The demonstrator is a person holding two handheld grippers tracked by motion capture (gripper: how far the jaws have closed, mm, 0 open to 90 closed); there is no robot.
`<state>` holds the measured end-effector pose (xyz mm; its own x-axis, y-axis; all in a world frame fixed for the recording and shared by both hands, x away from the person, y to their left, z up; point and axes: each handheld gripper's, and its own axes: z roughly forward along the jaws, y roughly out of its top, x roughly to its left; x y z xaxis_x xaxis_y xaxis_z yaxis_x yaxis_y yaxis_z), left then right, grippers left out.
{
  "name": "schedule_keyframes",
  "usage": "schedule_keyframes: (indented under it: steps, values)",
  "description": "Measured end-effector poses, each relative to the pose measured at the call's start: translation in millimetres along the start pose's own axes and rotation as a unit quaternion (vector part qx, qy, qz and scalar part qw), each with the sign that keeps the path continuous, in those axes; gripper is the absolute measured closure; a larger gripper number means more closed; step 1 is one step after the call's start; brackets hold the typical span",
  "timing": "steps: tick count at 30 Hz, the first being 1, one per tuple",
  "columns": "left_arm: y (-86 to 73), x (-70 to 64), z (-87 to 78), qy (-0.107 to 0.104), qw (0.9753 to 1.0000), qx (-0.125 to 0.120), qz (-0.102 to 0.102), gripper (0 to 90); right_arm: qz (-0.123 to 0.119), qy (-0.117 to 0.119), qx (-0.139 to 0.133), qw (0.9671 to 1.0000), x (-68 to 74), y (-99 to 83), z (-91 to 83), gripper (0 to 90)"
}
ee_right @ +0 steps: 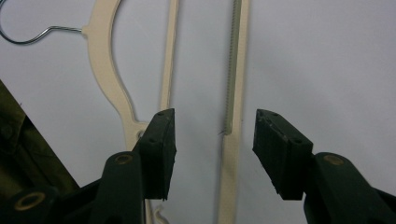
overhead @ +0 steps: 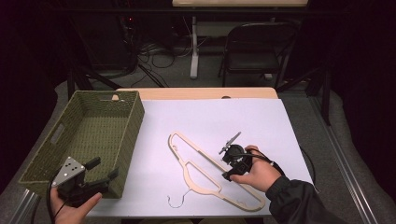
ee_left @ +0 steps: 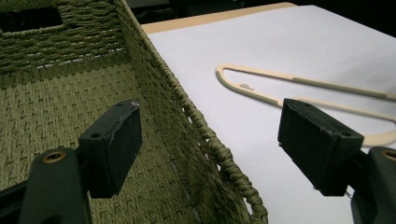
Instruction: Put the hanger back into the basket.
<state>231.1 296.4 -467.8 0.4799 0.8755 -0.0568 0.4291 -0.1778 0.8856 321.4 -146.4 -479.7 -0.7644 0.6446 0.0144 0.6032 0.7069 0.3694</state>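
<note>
Lying flat: cream hanger [overhead: 205,168] w/ wire hook | R tool [ee_right: 212,140] spread over bar | L tool [ee_left: 210,149] spread

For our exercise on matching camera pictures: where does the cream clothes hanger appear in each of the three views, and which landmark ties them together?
High view: the hanger lies on the white sheet, centre-bottom, beside the right claw.
Left gripper view: upper right, beyond the basket rim.
Right gripper view: its bars run top to bottom, one between the open jaws.
Shared landmark: the white sheet under the hanger.
</note>
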Motion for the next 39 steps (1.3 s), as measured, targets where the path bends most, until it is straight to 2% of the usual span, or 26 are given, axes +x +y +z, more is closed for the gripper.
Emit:
schedule_keyframes:
  steps: [5,6,7,9,10,12,15,16,17,19,20,25,26,28,32,33,36,39]
  values:
    - [0.2,0.0,-0.4,-0.001,1.0,-0.001,-0.002,21.8,0.005,-0.004,0.025,0.9997,-1.6,4.2,1.1,52.6]
    - [0.2,-0.1,-0.4,0.0,1.0,-0.001,-0.002,21.9,0.006,0.0,0.016,0.9999,-2.3,4.5,3.4,52.9]
    - [0.1,-0.1,-0.4,-0.001,1.0,-0.002,-0.002,22.2,0.005,0.0,0.038,0.9993,-3.0,6.6,1.6,53.2]
    - [0.1,0.2,-0.4,0.0,1.0,0.0,-0.002,22.3,0.01,-0.002,0.028,0.9996,-3.0,7.9,5.2,54.0]
    - [0.1,0.4,-0.2,0.0,1.0,0.0,-0.002,22.4,0.008,0.006,0.032,0.9994,-4.3,9.2,6.0,54.0]
    - [0.1,1.0,-0.1,0.0,1.0,0.0,-0.003,22.7,0.008,0.002,0.026,0.9996,-4.2,11.2,9.6,53.9]
    - [0.2,1.0,-0.3,0.001,1.0,-0.001,-0.004,22.9,0.0,0.011,0.052,0.9986,-3.7,16.1,11.5,53.8]
    - [0.1,1.0,-0.4,0.0,1.0,-0.001,-0.004,22.9,0.002,0.014,0.033,0.9993,-2.8,16.0,15.9,53.9]
    - [0.0,0.9,-0.4,0.0,1.0,-0.001,-0.004,22.9,0.005,0.017,0.058,0.9981,-0.4,19.1,16.7,55.0]
    - [-0.2,0.8,-0.5,0.0,1.0,-0.001,-0.004,22.9,0.005,0.016,0.054,0.9984,0.4,19.3,18.5,54.9]
    - [-0.3,0.8,-0.5,-0.001,1.0,-0.001,-0.004,22.9,0.005,0.019,0.066,0.9976,1.7,21.5,18.3,54.8]
    - [-0.2,1.0,-1.1,-0.002,1.0,-0.001,-0.004,22.9,0.015,0.004,0.057,0.9983,5.0,28.2,21.4,55.0]
    - [-0.2,1.1,-1.3,-0.001,1.0,-0.002,-0.004,22.9,0.013,0.013,0.05,0.9986,5.2,29.3,22.9,54.9]
    - [-0.2,1.3,-1.4,-0.002,1.0,-0.002,-0.004,22.9,0.013,0.014,0.065,0.9977,7.4,32.5,21.8,54.9]
    - [-0.2,1.7,-1.4,-0.001,1.0,-0.003,-0.005,23.0,0.011,0.002,0.066,0.9978,11.7,35.7,24.7,54.7]
    - [-0.1,1.6,-1.4,-0.001,1.0,-0.002,-0.004,23.0,0.003,-0.006,0.059,0.9982,12.2,35.5,26.9,54.7]
    - [-0.2,1.5,-1.2,-0.002,1.0,-0.002,-0.005,23.0,0.008,0.001,0.071,0.9974,13.4,37.5,29.5,55.7]
    - [-0.3,1.4,-1.1,-0.002,1.0,-0.002,-0.005,23.0,-0.001,-0.001,0.072,0.9974,13.4,39.8,31.2,56.8]
